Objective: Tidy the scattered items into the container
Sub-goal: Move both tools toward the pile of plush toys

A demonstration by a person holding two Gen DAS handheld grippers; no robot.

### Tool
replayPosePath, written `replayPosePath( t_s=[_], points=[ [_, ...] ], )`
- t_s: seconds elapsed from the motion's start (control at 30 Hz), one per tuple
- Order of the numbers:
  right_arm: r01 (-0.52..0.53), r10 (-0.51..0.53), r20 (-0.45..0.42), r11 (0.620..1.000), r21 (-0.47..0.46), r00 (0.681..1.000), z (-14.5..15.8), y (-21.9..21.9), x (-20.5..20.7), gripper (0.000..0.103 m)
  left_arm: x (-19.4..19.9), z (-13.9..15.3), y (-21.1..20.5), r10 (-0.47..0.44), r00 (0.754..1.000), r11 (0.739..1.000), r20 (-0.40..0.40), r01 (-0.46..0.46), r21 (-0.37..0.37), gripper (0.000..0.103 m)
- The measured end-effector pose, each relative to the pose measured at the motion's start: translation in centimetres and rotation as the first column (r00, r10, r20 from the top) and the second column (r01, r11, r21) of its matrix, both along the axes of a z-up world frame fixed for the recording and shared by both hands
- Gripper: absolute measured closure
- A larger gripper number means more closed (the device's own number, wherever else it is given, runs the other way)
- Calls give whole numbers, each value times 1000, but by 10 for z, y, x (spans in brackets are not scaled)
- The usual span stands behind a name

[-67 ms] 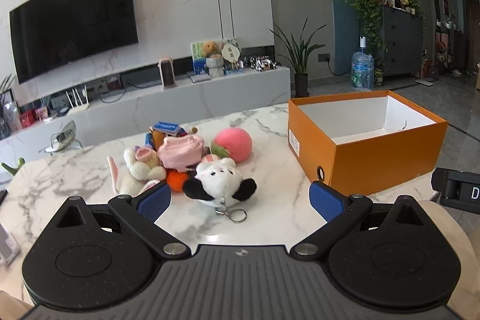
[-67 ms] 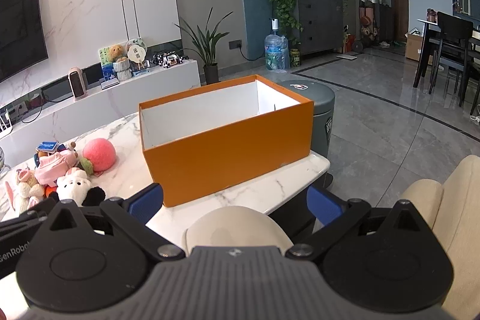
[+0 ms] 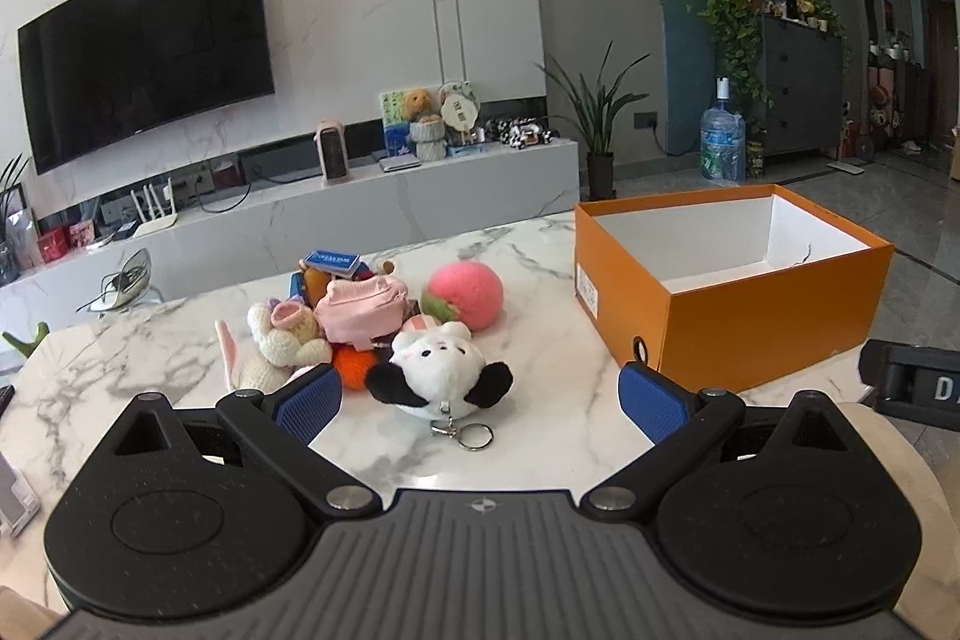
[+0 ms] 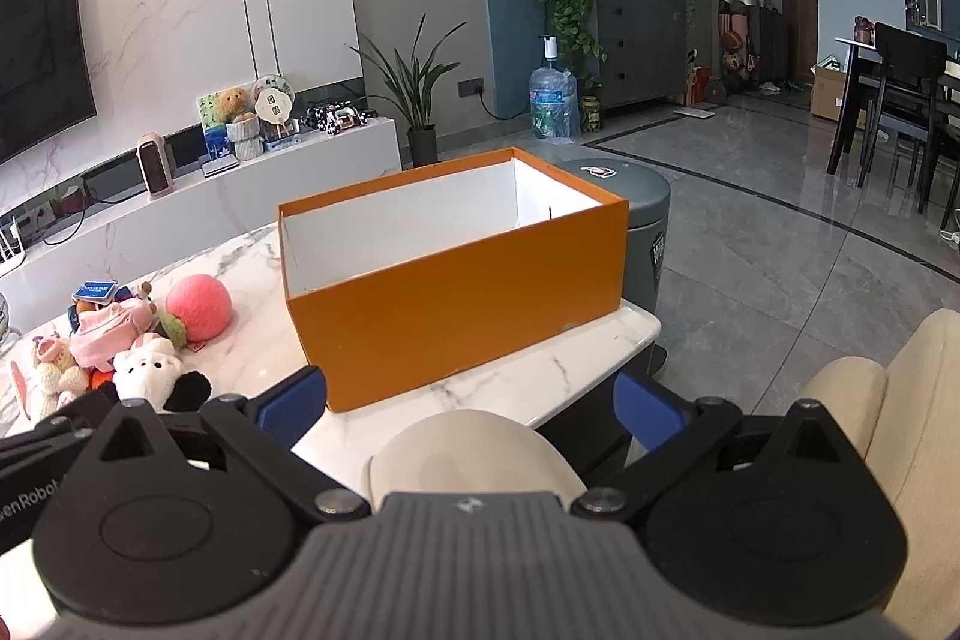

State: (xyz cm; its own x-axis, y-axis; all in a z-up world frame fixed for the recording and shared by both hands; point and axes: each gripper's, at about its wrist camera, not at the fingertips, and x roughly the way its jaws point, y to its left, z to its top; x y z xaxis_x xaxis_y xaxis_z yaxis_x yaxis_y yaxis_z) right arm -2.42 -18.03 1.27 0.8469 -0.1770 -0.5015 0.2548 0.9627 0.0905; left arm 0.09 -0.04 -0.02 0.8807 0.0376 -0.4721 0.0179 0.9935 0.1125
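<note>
Both hand-held grippers, left [image 3: 480,403] and right [image 4: 471,409], were spread wide, grasping nothing. Plush toys [image 3: 441,370] lay beside the orange box [image 3: 774,328] on the desk [image 3: 540,280].

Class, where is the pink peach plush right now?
In the left wrist view, the pink peach plush lies on the marble table, at the right edge of the toy pile, between the pink backpack and the orange box.
</note>
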Motion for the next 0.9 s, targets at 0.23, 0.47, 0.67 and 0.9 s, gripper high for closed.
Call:
replayPosePath(
  t_s=[0.23,0.47,0.67,0.9],
  points=[
    [-17,17,-23,1000,4,1000,-5,17,0,0,-2,4,19,-11,1000,996,-6,10,-83,0],
    [-34,35,-53,999,14,998,-17,18,8,0,-6,-1,6,2,1000,999,11,-2,-49,0],
    [-37,39,-69,999,17,997,-20,21,11,0,-10,0,10,22,1000,997,18,-21,-74,0],
    [-56,57,-77,998,11,995,-21,26,10,0,-10,-3,12,15,1000,997,-3,-15,-82,0]
  ],
)
